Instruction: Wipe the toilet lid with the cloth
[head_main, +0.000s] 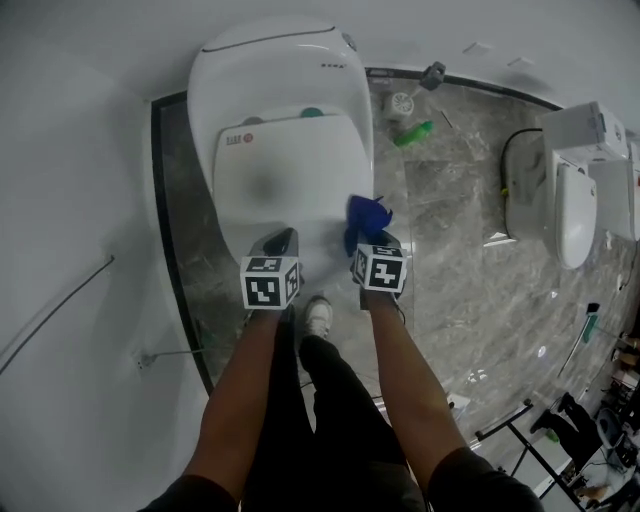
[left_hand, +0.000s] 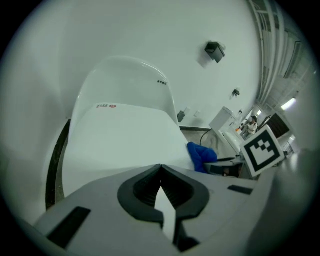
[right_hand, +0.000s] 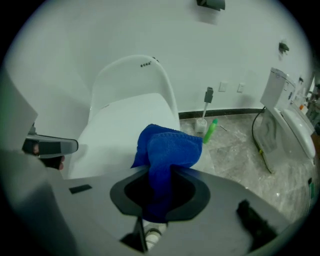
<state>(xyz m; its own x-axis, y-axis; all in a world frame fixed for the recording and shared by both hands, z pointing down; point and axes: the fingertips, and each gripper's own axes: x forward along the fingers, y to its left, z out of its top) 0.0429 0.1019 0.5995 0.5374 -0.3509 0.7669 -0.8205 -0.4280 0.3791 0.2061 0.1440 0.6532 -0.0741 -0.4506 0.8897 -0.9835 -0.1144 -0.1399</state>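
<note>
A white toilet with its lid (head_main: 283, 170) down stands against the wall; the lid (left_hand: 120, 140) fills the left gripper view and shows in the right gripper view as the lid (right_hand: 125, 122). My right gripper (head_main: 372, 238) is shut on a blue cloth (head_main: 364, 220), bunched up over the lid's front right edge. The cloth (right_hand: 167, 152) hangs out between the jaws, and from the left it shows as the cloth (left_hand: 201, 155). My left gripper (head_main: 281, 243) is shut and holds nothing, over the lid's front left part.
A green spray bottle (head_main: 413, 133) and a toilet brush in its holder (head_main: 404, 100) lie on the marble floor right of the toilet. A second toilet (head_main: 570, 190) stands at the far right. My shoe (head_main: 317, 316) is in front of the bowl.
</note>
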